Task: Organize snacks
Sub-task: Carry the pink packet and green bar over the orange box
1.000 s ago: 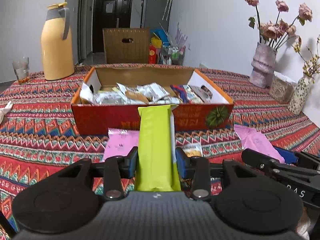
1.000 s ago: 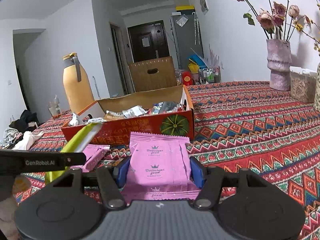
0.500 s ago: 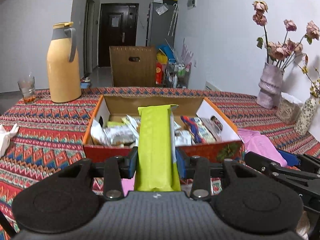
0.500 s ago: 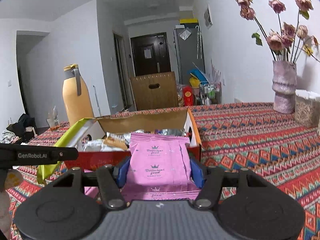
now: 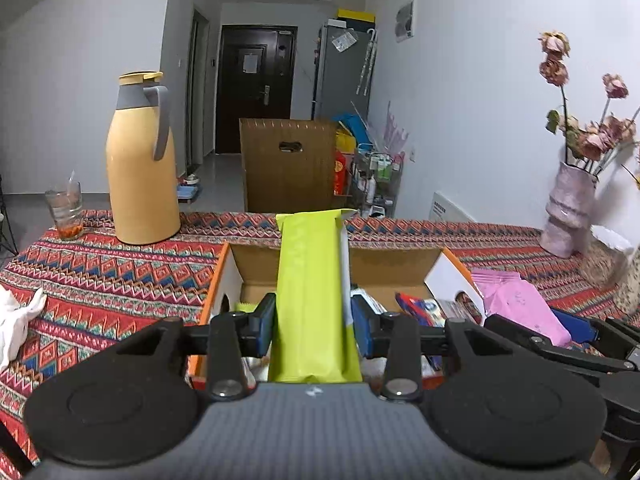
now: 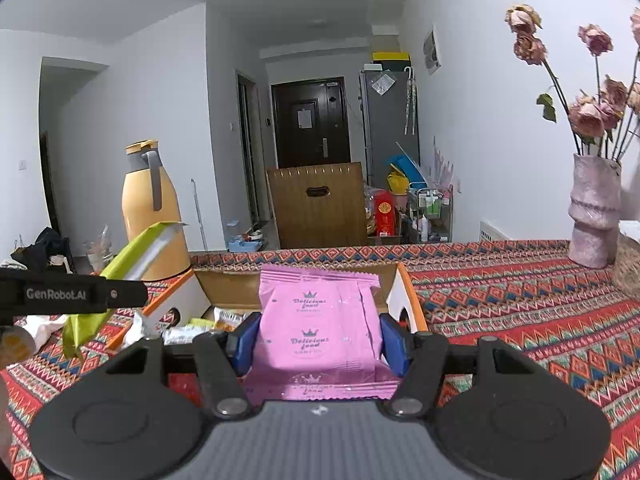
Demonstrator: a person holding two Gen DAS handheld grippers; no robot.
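Above the snack box [image 5: 434, 268], a green packet [image 5: 312, 300] is being clenched by the left hand-held gripper [image 5: 314, 330] — at its 3 o'clock, a pink packet [image 6: 318, 332] is being gripped by the right hand-held gripper [image 6: 318, 340].

"Delicious food" on pink packet [image 6: 316, 328]; "GenRobot.AI" on left gripper [image 6: 56, 294]

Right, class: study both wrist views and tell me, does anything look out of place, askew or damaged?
Nothing looks spilled or damaged. The roses in the pink vase droop, wilted. A crumpled white tissue lies loose on the patterned tablecloth, away from the snack box.
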